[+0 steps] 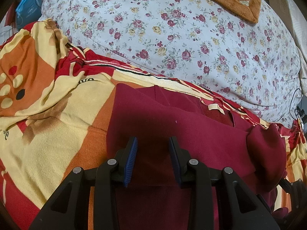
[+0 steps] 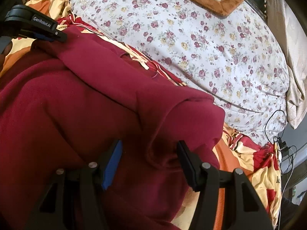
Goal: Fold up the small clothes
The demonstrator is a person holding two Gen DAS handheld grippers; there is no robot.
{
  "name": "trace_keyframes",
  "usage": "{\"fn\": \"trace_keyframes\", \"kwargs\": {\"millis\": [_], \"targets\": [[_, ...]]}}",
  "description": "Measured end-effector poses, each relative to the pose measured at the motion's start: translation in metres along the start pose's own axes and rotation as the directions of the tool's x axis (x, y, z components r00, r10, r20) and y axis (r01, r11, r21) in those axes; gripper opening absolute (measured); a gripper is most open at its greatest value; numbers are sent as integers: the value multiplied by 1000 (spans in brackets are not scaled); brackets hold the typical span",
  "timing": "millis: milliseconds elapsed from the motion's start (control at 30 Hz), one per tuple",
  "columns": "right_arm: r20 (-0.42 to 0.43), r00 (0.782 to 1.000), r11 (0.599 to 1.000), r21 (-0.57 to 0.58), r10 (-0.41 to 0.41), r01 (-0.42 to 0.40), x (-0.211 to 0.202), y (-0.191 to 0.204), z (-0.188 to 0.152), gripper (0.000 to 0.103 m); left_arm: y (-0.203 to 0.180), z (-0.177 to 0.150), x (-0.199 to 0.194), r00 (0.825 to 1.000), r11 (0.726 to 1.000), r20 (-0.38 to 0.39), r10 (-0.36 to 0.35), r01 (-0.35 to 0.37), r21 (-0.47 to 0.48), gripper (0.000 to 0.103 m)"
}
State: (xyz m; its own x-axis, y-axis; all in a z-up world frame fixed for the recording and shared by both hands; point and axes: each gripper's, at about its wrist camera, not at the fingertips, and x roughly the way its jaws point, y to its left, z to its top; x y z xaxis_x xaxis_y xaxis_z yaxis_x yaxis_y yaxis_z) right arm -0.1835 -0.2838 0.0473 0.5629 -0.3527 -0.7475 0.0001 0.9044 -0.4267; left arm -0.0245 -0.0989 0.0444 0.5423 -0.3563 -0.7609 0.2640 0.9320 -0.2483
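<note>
Both grippers, left [image 1: 153, 143] and right [image 2: 149, 149], hang with jaws apart over the red top [image 1: 172, 118] on the blanket [image 1: 48, 115]. Soft, limp, probably light; pinch a hem or shoulder edge.

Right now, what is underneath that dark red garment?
The red garment lies on a red, orange and yellow patterned blanket, which shows around its edges. Whatever is beneath its middle is covered.
</note>
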Motion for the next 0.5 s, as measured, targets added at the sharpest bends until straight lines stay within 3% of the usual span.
{"fn": "trace_keyframes", "kwargs": {"millis": [67, 133, 167, 200, 400, 500], "targets": [[1, 1000, 1000, 9, 11, -11, -1, -2, 0, 62, -1, 0, -1, 1000, 1000, 3, 2, -2, 7, 22], [21, 996, 996, 45, 82, -82, -6, -11, -1, 62, -4, 0, -5, 1000, 1000, 7, -9, 9, 22, 22], [45, 986, 981, 96, 162, -166, -13, -23, -2, 62, -6, 0, -8, 1000, 999, 9, -22, 22, 30, 22], [56, 979, 971, 129, 194, -200, -16, -30, -3, 62, -10, 0, -12, 999, 998, 10, -44, 43, 39, 22], [154, 928, 835, 406, 338, -372, -33, -111, -16, 67, -53, 9, -25, 982, 975, -40, -183, 186, 121, 30], [181, 929, 788, 492, 324, -371, -35, -140, -25, 67, -92, 17, -24, 970, 953, -76, -231, 241, 182, 31]]}}
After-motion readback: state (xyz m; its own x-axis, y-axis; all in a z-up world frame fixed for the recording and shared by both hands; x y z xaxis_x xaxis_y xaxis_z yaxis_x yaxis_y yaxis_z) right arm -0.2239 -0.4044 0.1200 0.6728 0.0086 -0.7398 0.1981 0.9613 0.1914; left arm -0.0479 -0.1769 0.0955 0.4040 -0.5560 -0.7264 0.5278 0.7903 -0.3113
